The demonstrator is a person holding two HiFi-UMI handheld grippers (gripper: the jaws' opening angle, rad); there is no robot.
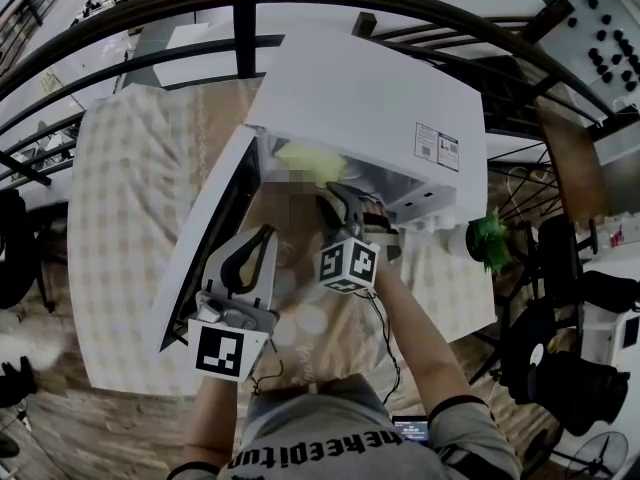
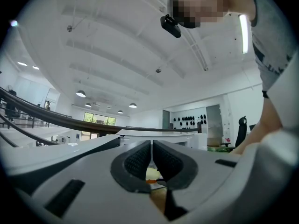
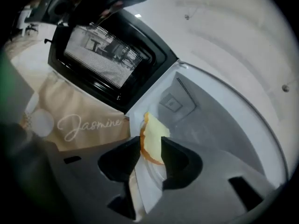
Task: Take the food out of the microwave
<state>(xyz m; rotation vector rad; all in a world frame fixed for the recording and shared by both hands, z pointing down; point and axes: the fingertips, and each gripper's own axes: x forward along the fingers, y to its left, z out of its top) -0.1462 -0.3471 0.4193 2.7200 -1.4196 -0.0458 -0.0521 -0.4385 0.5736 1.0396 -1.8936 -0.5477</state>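
The white microwave stands on the table with its door swung open to the left. Inside lies the food, a pale yellow slice with an orange rim. My right gripper is at the mouth of the oven. In the right gripper view it stands open, with the slice showing between and just beyond the jaws, and the pads do not press on it. My left gripper hangs lower left, in front of the open door. Its pads are together with nothing held.
A beige tablecloth with "Jasmine" lettering covers the table in front of the oven. The dark-windowed door stands close on the left of my right gripper. A curved dark railing runs behind the table. A green plant sits at the right edge.
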